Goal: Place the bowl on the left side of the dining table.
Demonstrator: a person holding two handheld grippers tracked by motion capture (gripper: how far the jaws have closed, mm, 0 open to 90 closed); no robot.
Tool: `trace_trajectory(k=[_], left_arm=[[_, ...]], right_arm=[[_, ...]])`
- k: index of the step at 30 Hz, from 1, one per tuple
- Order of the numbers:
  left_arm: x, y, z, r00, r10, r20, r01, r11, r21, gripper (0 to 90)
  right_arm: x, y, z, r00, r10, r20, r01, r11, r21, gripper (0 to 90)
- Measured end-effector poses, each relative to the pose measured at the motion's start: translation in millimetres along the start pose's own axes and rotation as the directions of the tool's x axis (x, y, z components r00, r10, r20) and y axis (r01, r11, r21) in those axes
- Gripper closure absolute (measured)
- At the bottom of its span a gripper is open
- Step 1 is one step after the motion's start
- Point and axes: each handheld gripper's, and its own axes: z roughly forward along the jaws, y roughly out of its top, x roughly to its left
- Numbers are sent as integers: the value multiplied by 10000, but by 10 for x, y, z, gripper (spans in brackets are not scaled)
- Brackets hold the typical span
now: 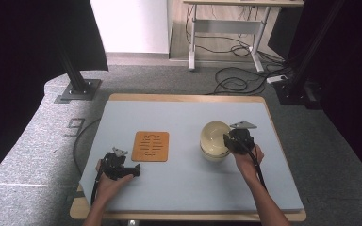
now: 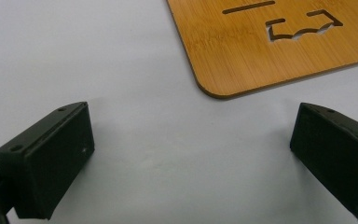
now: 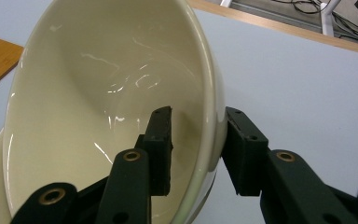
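2 cream bowls (image 1: 214, 140) sit stacked on the right half of the blue surface (image 1: 184, 183). At the near rim of the upper one, the right gripper (image 3: 196, 154) has its fingers narrowed over the wall, 1 inside and 1 outside, pressing it. Beside the wooden mat (image 1: 151, 146), the left gripper (image 1: 134, 170) rests, fingers spread wide around nothing.

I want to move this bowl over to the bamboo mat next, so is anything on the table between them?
Nothing visible does. The right gripper has its jaws astride the rim of the top cream bowl, and the blue table surface between it and the bamboo mat is bare. The left gripper sits nearer the person, off that path.
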Motion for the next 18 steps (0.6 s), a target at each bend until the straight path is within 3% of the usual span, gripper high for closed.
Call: trace_trajectory(k=[6, 18], left_arm=[[-1, 0, 0, 10000, -5, 0, 5, 10000, -4, 0], [-1, 0, 1, 10000, -21, 5, 21, 10000, -12, 0]], right_arm=[[-22, 18, -10, 9997, -82, 209, 79, 9999, 125, 752], [-67, 29, -19, 9986, 519, -87, -519, 9986, -98, 776]])
